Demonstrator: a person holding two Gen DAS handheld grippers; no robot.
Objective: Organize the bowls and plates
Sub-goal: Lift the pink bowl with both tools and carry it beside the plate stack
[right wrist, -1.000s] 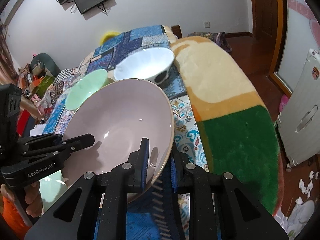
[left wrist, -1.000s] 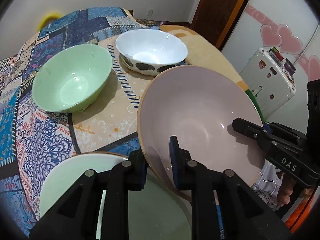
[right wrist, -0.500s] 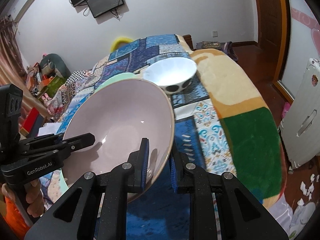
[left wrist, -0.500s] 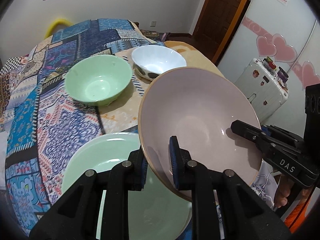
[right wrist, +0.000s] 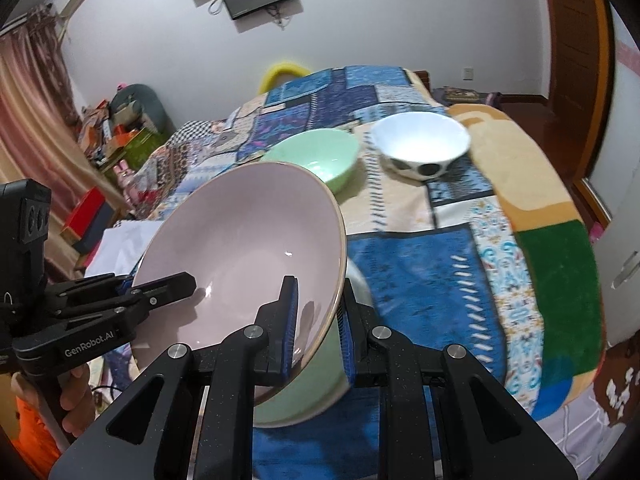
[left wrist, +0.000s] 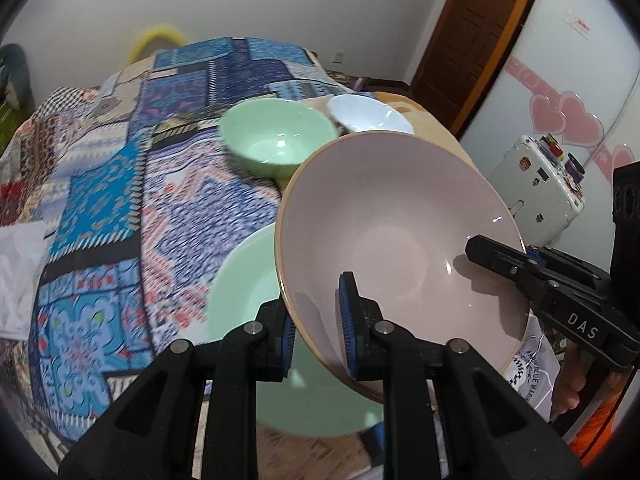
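Observation:
Both grippers hold one large pink bowl (left wrist: pixel 400 224) by opposite rims, lifted and tilted above the bed. My left gripper (left wrist: pixel 318 320) is shut on its near rim. My right gripper (right wrist: pixel 318 320) is shut on the other rim of the pink bowl (right wrist: pixel 248 256). A pale green plate (left wrist: pixel 244 280) lies just under the bowl; it also shows in the right wrist view (right wrist: pixel 308 392). Farther back stand a green bowl (left wrist: pixel 276 140) and a white bowl (left wrist: pixel 368 114) with dark spots, side by side; the right wrist view shows the green bowl (right wrist: pixel 316 152) and the white bowl (right wrist: pixel 420 140).
A patchwork blanket (left wrist: pixel 120 208) covers the bed. A white case (left wrist: pixel 540 184) stands on the floor to the right. Clutter (right wrist: pixel 120 128) lines the left wall. A wooden door (left wrist: pixel 476 28) is at the back right.
Both grippers have risen and pulled back with the pink bowl; the green and white bowls look farther away, and more of the green plate shows beneath.

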